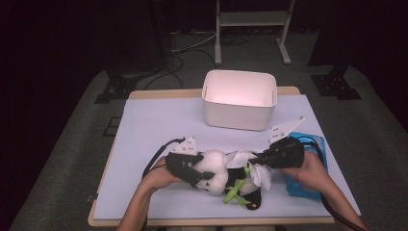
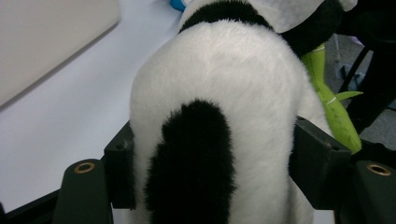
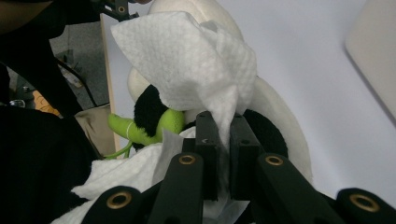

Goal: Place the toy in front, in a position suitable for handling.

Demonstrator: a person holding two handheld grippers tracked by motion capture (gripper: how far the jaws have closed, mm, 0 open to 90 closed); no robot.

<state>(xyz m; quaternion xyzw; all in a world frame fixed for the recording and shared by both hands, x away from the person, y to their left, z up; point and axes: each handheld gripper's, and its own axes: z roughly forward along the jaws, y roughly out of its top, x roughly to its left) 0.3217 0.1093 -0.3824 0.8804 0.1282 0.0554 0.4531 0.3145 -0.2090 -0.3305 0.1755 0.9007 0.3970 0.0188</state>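
A black-and-white panda plush (image 1: pixel 216 171) lies near the table's front edge, holding a green bamboo sprig (image 1: pixel 238 190). My left gripper (image 1: pixel 202 173) comes in from the left. In the left gripper view its jaws sit on both sides of the plush's white body (image 2: pixel 219 93), with the pads (image 2: pixel 317 168) pressed into the fur. My right gripper (image 1: pixel 253 161) reaches in from the right. In the right gripper view it (image 3: pixel 224 135) is shut on a white tissue (image 3: pixel 187 60) that drapes over the plush (image 3: pixel 275 112) beside the sprig (image 3: pixel 149 126).
A white open bin (image 1: pixel 239 98) stands at the back middle of the pale table (image 1: pixel 159 125). A blue pack (image 1: pixel 308 185) lies at the right edge under the right hand. Both forearms come in from the front edge.
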